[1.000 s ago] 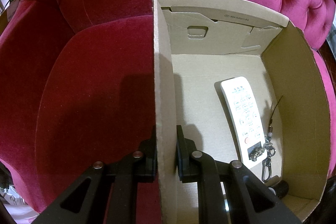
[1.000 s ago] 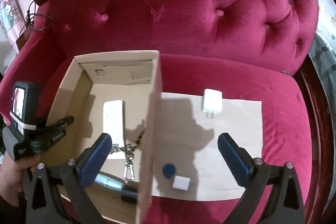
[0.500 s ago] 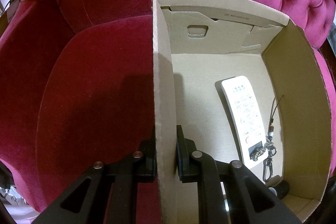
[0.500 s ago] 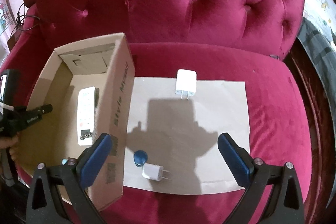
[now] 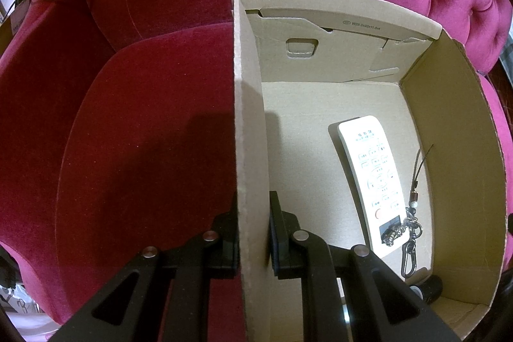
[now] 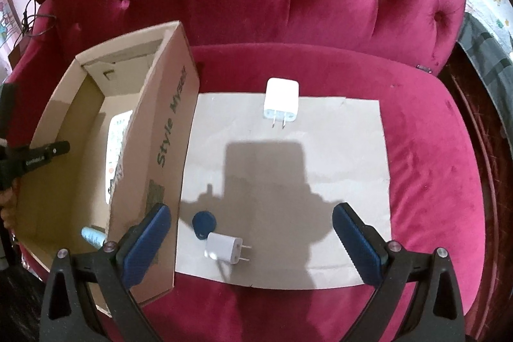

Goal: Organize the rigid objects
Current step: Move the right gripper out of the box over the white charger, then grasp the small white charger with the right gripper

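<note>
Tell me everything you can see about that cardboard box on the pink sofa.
The cardboard box is plain brown corrugated card, open-topped with tall walls, standing upright on the sofa seat beside a sheet of brown paper. One outer wall is printed with green lettering that starts "Style". The left gripper is shut on one side wall, a finger on each face. Inside lie a white remote control, a keychain partly on top of it, and a dark-tipped cylinder.

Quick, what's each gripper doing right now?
Left gripper: shut on the cardboard box, fingers clamping its side wall.
Right gripper: open, holding nothing, above the small white charger and blue tag.
</note>
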{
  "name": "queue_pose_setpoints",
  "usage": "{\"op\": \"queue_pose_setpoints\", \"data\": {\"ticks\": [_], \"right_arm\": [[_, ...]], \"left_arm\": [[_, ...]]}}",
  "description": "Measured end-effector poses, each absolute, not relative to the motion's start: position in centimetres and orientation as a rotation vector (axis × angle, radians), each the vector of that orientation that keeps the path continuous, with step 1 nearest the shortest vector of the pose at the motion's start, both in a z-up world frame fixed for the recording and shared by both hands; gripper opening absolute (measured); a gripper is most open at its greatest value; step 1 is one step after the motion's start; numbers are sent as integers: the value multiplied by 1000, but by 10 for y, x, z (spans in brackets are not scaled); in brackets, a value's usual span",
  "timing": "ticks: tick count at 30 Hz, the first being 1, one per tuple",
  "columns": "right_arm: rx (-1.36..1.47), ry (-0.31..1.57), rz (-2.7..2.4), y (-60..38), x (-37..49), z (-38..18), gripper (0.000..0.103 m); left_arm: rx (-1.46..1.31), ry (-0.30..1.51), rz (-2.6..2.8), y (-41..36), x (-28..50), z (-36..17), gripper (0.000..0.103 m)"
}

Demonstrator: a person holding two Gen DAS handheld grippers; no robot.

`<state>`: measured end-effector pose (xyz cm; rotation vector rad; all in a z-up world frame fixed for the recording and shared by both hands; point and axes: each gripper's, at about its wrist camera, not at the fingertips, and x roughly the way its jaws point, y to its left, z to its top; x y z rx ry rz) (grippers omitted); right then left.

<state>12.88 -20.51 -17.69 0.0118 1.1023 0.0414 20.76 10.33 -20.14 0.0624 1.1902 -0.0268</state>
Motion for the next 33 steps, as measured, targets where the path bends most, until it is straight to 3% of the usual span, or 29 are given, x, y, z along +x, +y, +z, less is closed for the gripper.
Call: {"op": "queue_pose_setpoints", "data": {"ticks": [18, 33], "right_arm": [[-30, 1214, 58, -204, 122, -232, 102], [-38, 1255, 104, -199, 121, -252, 85]], "left_arm": [[60, 1190, -26, 104, 207, -200, 15], [61, 1190, -25, 103, 207, -200, 15]]}}
